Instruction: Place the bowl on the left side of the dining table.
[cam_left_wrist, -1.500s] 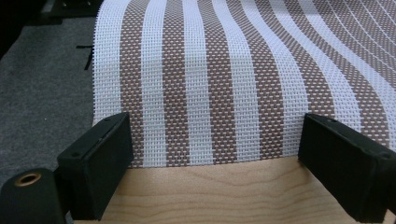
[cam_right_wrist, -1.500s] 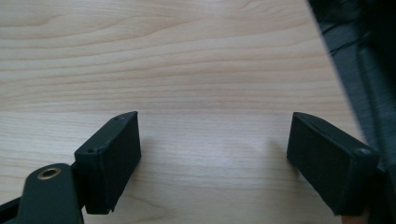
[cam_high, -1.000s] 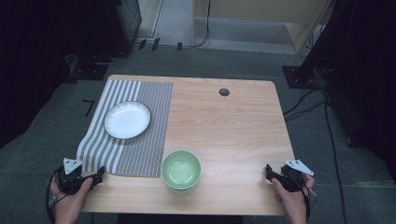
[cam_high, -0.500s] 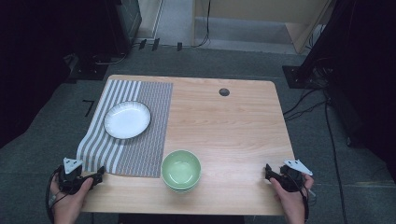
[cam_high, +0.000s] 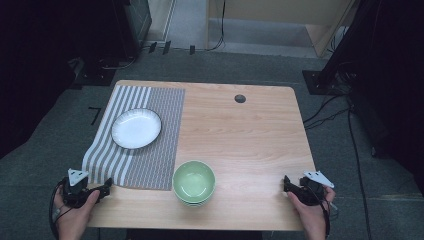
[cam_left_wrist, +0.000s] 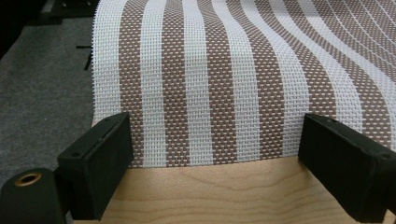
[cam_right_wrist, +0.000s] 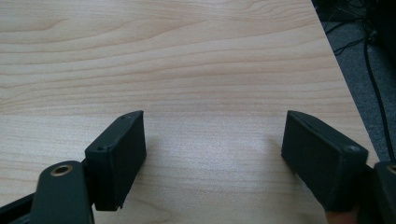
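A green bowl (cam_high: 194, 181) stands near the front edge of the wooden table (cam_high: 250, 140). A white plate (cam_high: 136, 128) rests on a striped placemat (cam_high: 150, 162) at the table's left. My left gripper (cam_high: 103, 187) sits at the front left corner, level with the mat's near edge. In the left gripper view its jaws stand wide apart, and the left gripper (cam_left_wrist: 215, 156) has the placemat (cam_left_wrist: 224, 79) edge just ahead between them, untouched. My right gripper (cam_high: 286, 183) lies at the front right corner. In the right gripper view the right gripper (cam_right_wrist: 215, 149) is open over bare wood.
A small dark round disc (cam_high: 240, 98) sits in the tabletop near the far edge. The placemat's left side hangs over the table's left edge. Cables (cam_high: 330, 107) and dark equipment stand on the grey floor around the table.
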